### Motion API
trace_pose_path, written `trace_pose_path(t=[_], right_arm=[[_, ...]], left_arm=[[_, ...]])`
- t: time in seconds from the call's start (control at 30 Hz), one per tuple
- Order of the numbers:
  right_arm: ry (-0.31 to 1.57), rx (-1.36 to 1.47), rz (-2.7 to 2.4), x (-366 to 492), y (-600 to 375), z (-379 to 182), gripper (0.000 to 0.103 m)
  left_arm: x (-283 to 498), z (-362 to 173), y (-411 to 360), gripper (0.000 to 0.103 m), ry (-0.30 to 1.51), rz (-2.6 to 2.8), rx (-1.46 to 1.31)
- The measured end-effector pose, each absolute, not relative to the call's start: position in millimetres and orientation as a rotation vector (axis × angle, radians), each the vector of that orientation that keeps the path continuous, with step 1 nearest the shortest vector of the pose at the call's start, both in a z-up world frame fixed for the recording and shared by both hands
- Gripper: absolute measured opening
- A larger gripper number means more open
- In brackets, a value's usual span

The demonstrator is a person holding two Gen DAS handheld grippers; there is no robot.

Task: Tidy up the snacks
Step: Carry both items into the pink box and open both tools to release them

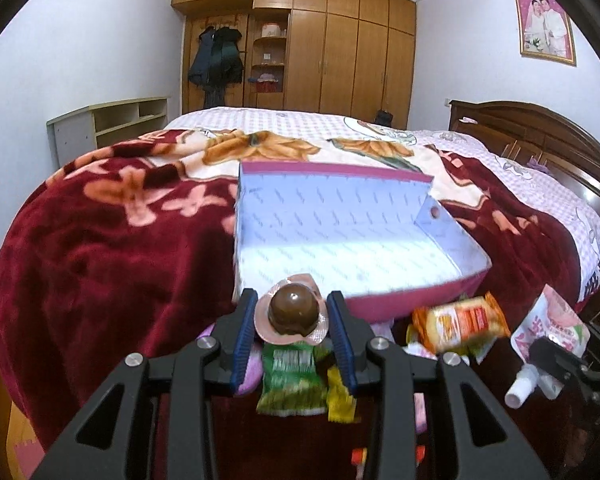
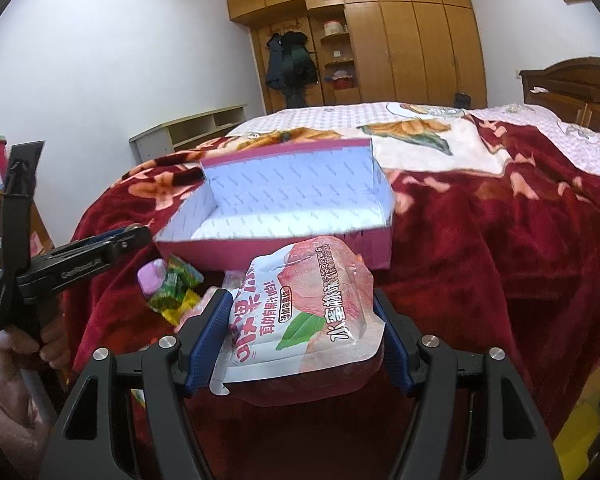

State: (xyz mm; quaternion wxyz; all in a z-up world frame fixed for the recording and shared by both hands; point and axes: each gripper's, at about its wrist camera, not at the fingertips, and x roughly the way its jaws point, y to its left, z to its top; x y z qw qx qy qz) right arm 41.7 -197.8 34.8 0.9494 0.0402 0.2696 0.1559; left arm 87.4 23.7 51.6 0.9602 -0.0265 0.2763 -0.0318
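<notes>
My left gripper (image 1: 293, 312) is shut on a brown chocolate-ball snack (image 1: 293, 313) in a pink wrapper, held just in front of an open pink box (image 1: 340, 236) with a pale patterned lining on the bed. My right gripper (image 2: 302, 312) is shut on a peach jelly pouch (image 2: 300, 312), held near the box's (image 2: 292, 200) front wall. The pouch also shows at the right of the left wrist view (image 1: 552, 328). Green packets (image 1: 290, 376), an orange packet (image 1: 460, 322) and a purple one (image 2: 152, 278) lie in front of the box. The left gripper's body (image 2: 80, 258) shows in the right wrist view.
A red floral blanket (image 1: 100, 248) covers the bed. A dark wooden headboard (image 1: 540, 136) stands at the right. A wooden wardrobe (image 1: 340, 48) and a low shelf (image 1: 112, 124) stand along the far walls.
</notes>
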Motion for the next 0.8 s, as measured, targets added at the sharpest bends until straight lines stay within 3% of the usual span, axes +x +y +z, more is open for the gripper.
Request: trace_pose_path(t=[0.8], right_arm=[[0.514, 0.056, 0.259, 123.2, -198.8, 55.2, 0.07]], left_arm=[[179.6, 18.7, 5.7, 0.038, 0.648, -0.043, -0.071]])
